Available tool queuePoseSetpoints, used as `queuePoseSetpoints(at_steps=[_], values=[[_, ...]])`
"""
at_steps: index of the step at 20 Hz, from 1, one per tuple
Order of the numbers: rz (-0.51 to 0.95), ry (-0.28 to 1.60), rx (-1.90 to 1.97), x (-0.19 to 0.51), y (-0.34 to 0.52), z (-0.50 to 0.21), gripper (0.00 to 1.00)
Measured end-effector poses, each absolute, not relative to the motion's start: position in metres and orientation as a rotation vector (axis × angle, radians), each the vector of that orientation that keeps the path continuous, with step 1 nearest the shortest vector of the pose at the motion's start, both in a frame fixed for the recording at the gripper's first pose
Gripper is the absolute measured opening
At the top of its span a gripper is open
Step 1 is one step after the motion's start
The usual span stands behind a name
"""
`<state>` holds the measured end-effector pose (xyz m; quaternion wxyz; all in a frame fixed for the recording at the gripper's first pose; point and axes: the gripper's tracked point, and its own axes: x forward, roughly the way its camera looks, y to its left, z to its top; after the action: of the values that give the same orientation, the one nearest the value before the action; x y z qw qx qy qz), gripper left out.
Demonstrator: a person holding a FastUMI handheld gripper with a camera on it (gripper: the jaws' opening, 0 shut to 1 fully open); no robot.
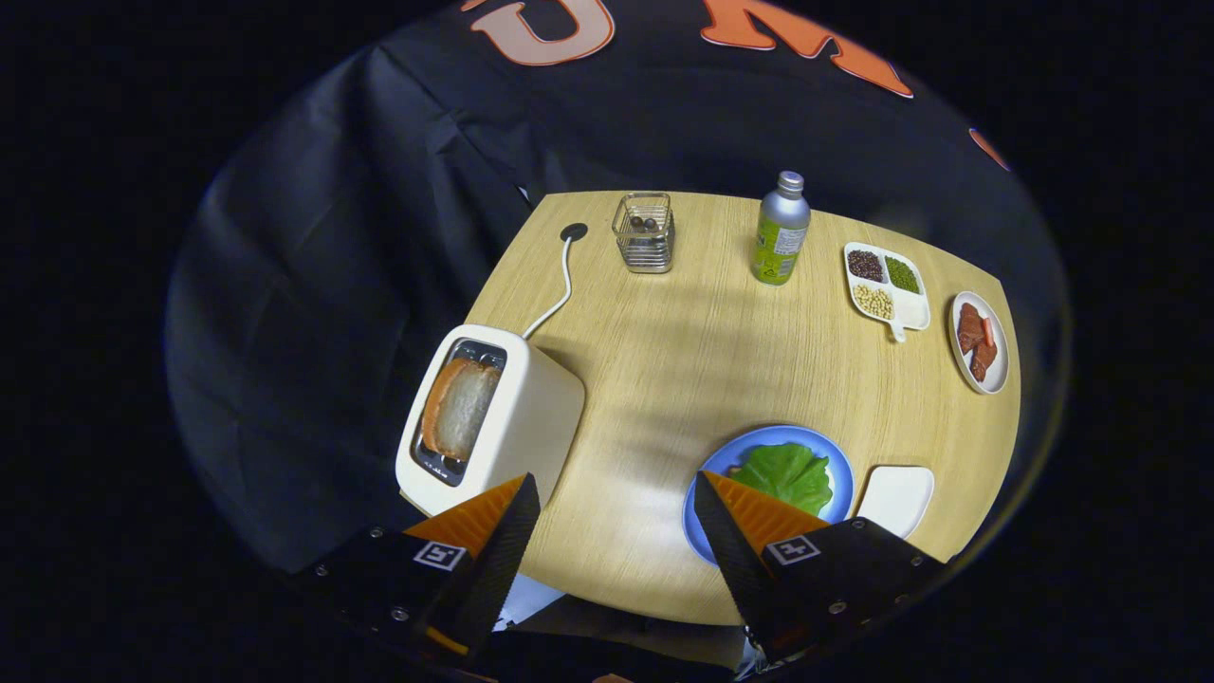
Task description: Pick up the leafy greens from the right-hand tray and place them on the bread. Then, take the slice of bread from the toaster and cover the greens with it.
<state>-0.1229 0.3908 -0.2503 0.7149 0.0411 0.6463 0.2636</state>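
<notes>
A green leaf of leafy greens point(787, 474) lies on the blue plate point(726, 455), hiding whatever is under it. The plate sits just ahead of my right finger point(749, 526). A white toaster point(531, 417) stands just beyond my left finger point(493, 531), with a slice of bread point(460, 408) standing in its slot. My gripper point(615, 493) is open, high above the table's near edge, with nothing between its fingers. A small white tray point(899, 498) sits to the right of the blue plate, bare on top.
The toaster's white cable point(560, 294) runs to a hole at the table's far side. A wire basket point(645, 232), a metal bottle point(781, 242), a white divided dish of beans point(887, 285) and a plate of meat slices point(980, 341) stand along the far and right edges.
</notes>
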Motion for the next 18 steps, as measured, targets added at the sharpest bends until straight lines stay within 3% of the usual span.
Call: queuePoseSetpoints(at_steps=[18], values=[[0.655,1.570,0.132,-0.127,0.521,-0.235,0.95]])
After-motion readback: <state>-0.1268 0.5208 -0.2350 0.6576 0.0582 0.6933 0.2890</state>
